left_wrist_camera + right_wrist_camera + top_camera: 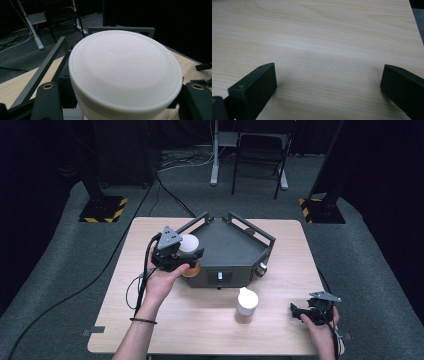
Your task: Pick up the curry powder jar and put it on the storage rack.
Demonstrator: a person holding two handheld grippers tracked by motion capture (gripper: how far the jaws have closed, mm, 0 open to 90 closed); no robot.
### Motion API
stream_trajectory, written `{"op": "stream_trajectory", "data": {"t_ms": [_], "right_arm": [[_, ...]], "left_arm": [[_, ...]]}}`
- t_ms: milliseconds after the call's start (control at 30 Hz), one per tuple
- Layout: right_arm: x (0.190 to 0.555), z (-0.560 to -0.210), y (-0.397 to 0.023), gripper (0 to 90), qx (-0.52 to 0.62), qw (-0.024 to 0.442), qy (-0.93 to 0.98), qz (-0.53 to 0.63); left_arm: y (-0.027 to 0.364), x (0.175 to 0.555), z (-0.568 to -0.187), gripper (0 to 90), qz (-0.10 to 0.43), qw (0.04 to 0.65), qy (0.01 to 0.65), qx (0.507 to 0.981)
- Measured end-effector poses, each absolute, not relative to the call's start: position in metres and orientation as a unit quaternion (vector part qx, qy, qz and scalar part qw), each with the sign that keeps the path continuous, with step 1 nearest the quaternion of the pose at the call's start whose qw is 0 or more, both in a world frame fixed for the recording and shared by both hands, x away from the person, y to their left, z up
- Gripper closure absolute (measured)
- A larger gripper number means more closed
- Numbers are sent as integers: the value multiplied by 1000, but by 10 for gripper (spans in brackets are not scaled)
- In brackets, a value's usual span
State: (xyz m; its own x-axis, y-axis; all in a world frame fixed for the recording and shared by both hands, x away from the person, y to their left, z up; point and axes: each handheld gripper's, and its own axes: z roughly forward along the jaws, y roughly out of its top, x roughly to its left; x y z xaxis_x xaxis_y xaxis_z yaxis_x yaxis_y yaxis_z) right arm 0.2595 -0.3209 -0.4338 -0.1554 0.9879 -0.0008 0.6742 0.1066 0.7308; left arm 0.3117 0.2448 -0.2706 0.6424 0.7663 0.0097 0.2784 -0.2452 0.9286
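Note:
My left gripper (186, 254) is shut on a jar with a white lid (189, 243) and a brownish body, held in the air at the left corner of a dark grey railed tray (235, 245). In the left gripper view the white lid (125, 70) sits between the two black jaws, which press on its sides. A second white-lidded jar (246, 304) stands upright on the wooden table (200, 320) in front of the tray. My right gripper (296, 312) rests low at the table's front right; its jaws stand wide open over bare wood (324, 50), with nothing between them.
The tray has small knobs (219, 277) on its front wall. A cable (137, 290) trails from the left gripper. Beyond the table stand a black chair (260, 150), a grey stand leg (215, 155) and two posts with yellow-striped bases (104, 209).

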Motion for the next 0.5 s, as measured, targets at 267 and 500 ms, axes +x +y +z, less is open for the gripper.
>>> {"op": "stream_trajectory", "data": {"t_ms": [267,500], "right_arm": [[260,-434,-321,0,595,259,698,303],[260,-434,-321,0,595,259,698,303]], "left_arm": [[232,331,-266,337,241,504,357,749],[219,349,-264,337,249,491,365,750]]}}
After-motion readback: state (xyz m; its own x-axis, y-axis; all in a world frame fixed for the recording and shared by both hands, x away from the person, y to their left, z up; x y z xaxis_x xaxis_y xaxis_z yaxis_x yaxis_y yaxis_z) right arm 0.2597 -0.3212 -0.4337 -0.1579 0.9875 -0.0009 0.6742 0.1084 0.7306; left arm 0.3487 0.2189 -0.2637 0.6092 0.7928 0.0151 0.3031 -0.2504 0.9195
